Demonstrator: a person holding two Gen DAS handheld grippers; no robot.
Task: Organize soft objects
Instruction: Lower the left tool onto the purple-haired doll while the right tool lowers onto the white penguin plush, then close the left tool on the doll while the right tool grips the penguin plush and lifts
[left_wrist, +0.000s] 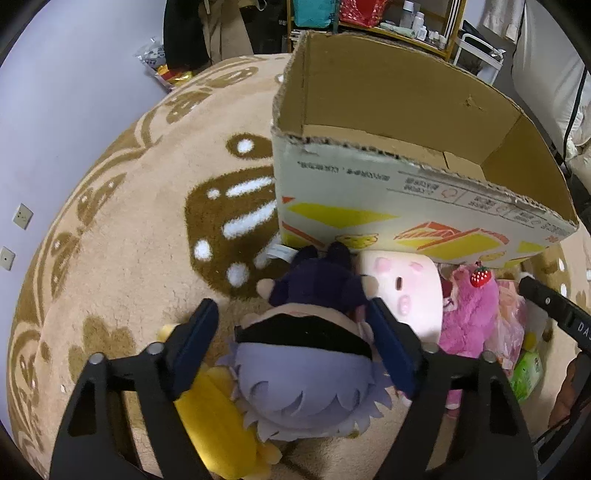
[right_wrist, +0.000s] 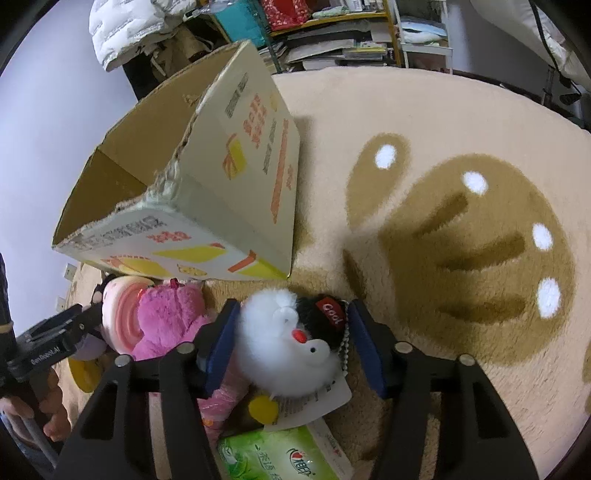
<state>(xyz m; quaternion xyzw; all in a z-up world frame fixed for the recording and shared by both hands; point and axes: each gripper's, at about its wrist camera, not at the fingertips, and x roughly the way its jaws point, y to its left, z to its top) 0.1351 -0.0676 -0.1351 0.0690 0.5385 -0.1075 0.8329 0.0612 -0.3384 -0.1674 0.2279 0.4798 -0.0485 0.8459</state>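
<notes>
Underneath everything lies a tan carpet (left_wrist: 147, 258) with brown shapes and white dots, filling most of both views. On it stands an open cardboard box (left_wrist: 388, 177), upright, its printed side toward the toys; nothing can be seen inside it from these angles. A row of soft toys lies along the foot of the box, hard against its near wall.

Next in size, a doll with pale purple hair (left_wrist: 303, 384) lies face down, its dark-clothed body pointing at the box. The left gripper (left_wrist: 295, 325) straddles it, fingers spread wide: the right finger is close against the doll's side, the left finger stands apart from it. A yellow toy (left_wrist: 218, 417) lies partly under the doll and the left finger. Just beside the doll rests a pale pink cushion (left_wrist: 402, 284) with a face, then a bright pink plush (left_wrist: 469, 314) bearing a small strawberry charm (left_wrist: 479, 276).

Over on the right, the right gripper (right_wrist: 288, 332) has its fingers spread on either side of a small white and black fluffy toy (right_wrist: 288, 343) with a red tag, without squeezing it. The pink plush crowds the left finger. A green tissue pack (right_wrist: 280, 458) lies just below the fluffy toy, touching its paper label.
</notes>
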